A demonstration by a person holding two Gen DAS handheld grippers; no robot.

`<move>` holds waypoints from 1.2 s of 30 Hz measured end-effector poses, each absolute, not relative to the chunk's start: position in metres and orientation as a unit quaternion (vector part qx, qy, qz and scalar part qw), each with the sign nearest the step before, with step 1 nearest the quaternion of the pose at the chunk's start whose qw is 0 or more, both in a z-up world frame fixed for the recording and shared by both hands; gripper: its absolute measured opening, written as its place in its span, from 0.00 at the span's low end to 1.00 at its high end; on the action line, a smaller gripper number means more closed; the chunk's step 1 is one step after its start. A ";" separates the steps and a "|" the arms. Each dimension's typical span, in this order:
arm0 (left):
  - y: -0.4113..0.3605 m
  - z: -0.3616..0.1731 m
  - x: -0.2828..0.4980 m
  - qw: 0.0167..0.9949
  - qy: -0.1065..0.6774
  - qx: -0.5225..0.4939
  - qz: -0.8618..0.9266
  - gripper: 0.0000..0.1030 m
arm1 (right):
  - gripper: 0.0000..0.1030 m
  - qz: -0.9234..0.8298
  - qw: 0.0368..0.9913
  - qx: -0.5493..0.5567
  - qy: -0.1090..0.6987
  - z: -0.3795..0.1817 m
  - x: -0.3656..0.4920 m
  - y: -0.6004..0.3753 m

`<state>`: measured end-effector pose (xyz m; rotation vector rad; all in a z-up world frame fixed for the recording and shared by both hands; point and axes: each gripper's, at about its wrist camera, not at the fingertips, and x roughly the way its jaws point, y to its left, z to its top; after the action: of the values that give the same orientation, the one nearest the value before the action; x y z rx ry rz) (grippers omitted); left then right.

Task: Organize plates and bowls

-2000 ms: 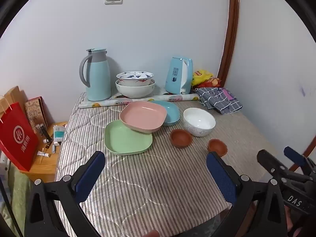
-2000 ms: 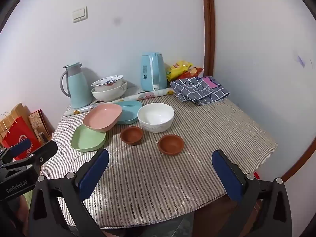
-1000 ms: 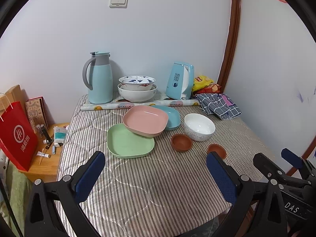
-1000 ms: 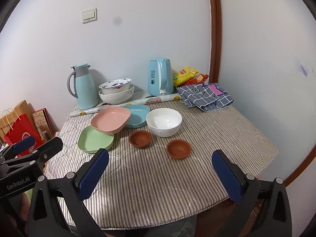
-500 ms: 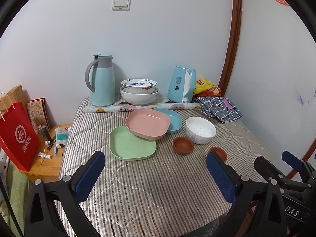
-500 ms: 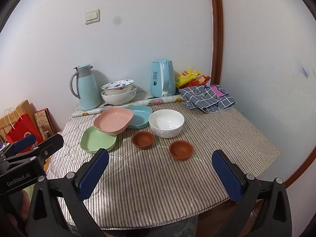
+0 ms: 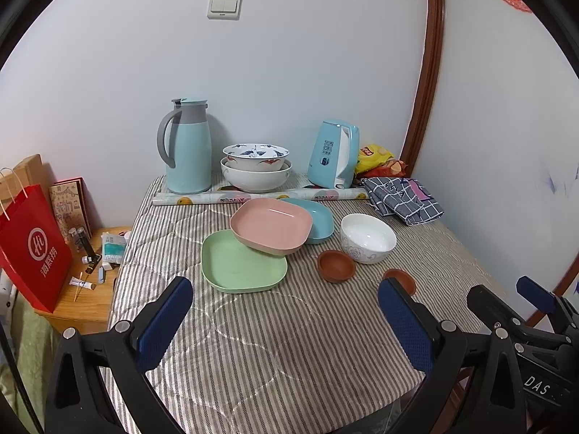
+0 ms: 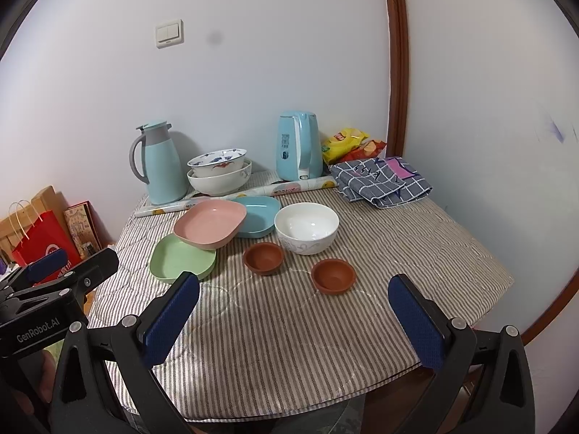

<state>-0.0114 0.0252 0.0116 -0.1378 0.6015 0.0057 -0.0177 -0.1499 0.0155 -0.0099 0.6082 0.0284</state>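
Holding both grippers, left (image 7: 286, 320) and right (image 8: 295, 316), back with fingers wide and empty, you haven't begun sorting; likely start by lifting the pink plate (image 8: 210, 224), tilted across the green plate (image 8: 182, 258) beside the white bowl (image 8: 307, 228).

**Pastel dishes on a grey-striped cloth**

The tablecloth (image 8: 398, 253) carries fine grey and white stripes. On it sit a pale green plate (image 8: 181, 258), a pink plate (image 8: 210, 222) and a light blue plate (image 8: 258, 213). The bowl (image 8: 307, 226) is white with a faint grey scroll pattern. Two small bowls (image 8: 263, 257) (image 8: 333, 275) are terracotta brown. The thermos jug (image 8: 159, 168) is pale teal with a grey handle; the kettle (image 8: 299, 144) is light blue. The folded cloth (image 8: 380, 182) is grey-blue with white checks. Gripper pads (image 8: 170, 318) are dark blue.
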 end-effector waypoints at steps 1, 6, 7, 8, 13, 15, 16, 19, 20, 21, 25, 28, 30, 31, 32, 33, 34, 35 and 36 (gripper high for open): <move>0.025 0.011 -0.012 0.953 0.296 -0.067 0.004 1.00 | 1.00 0.014 0.954 -0.005 0.299 0.016 -0.017 -0.150; 0.025 0.011 -0.012 0.953 0.295 -0.067 0.006 1.00 | 1.00 0.017 0.955 -0.006 0.297 0.017 -0.018 -0.148; 0.026 0.011 -0.013 0.953 0.294 -0.067 0.006 1.00 | 1.00 0.018 0.955 -0.007 0.297 0.016 -0.018 -0.148; 0.026 0.011 -0.013 0.954 0.294 -0.068 0.005 1.00 | 1.00 0.017 0.955 -0.007 0.297 0.017 -0.019 -0.147; 0.027 0.011 -0.015 0.953 0.293 -0.069 0.006 1.00 | 1.00 0.018 0.955 -0.006 0.296 0.017 -0.021 -0.147; 0.027 0.011 -0.015 0.954 0.293 -0.069 0.006 1.00 | 1.00 0.019 0.955 -0.007 0.294 0.017 -0.020 -0.147; 0.027 0.011 -0.015 0.953 0.293 -0.069 0.007 1.00 | 1.00 0.019 0.955 -0.008 0.295 0.017 -0.021 -0.146; 0.027 0.011 -0.016 0.954 0.291 -0.069 0.007 1.00 | 1.00 0.018 0.955 -0.008 0.295 0.017 -0.021 -0.145; 0.027 0.011 -0.016 0.954 0.290 -0.069 0.009 1.00 | 1.00 0.019 0.955 -0.008 0.295 0.017 -0.021 -0.145; 0.027 0.011 -0.016 0.954 0.290 -0.070 0.009 1.00 | 1.00 0.019 0.955 -0.008 0.295 0.017 -0.021 -0.145; 0.028 0.010 -0.017 0.954 0.290 -0.070 0.008 1.00 | 1.00 0.018 0.956 -0.006 0.294 0.018 -0.023 -0.145; 0.029 0.011 -0.017 0.954 0.290 -0.072 0.008 1.00 | 1.00 0.018 0.956 -0.004 0.293 0.018 -0.023 -0.146; 0.029 0.011 -0.017 0.955 0.289 -0.069 0.008 1.00 | 1.00 0.018 0.956 -0.005 0.292 0.018 -0.023 -0.147; 0.029 0.011 -0.016 0.955 0.289 -0.068 0.009 1.00 | 1.00 0.018 0.956 -0.005 0.293 0.018 -0.023 -0.147; 0.029 0.011 -0.016 0.955 0.288 -0.067 0.011 1.00 | 1.00 0.017 0.956 -0.006 0.293 0.018 -0.023 -0.147; 0.029 0.011 -0.016 0.955 0.287 -0.067 0.010 1.00 | 1.00 0.018 0.956 -0.006 0.293 0.018 -0.023 -0.147; 0.029 0.012 -0.016 0.956 0.287 -0.067 0.010 1.00 | 1.00 0.018 0.956 -0.005 0.292 0.018 -0.023 -0.147; 0.030 0.011 -0.015 0.955 0.288 -0.067 0.011 1.00 | 1.00 0.017 0.956 -0.005 0.291 0.018 -0.023 -0.147; 0.030 0.011 -0.015 0.955 0.288 -0.067 0.011 1.00 | 1.00 0.017 0.957 -0.005 0.291 0.018 -0.022 -0.147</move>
<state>-0.0147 0.0299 0.0111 -0.1359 0.5856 0.0228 -0.0225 -0.1474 0.0183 -0.0098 0.5901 0.0343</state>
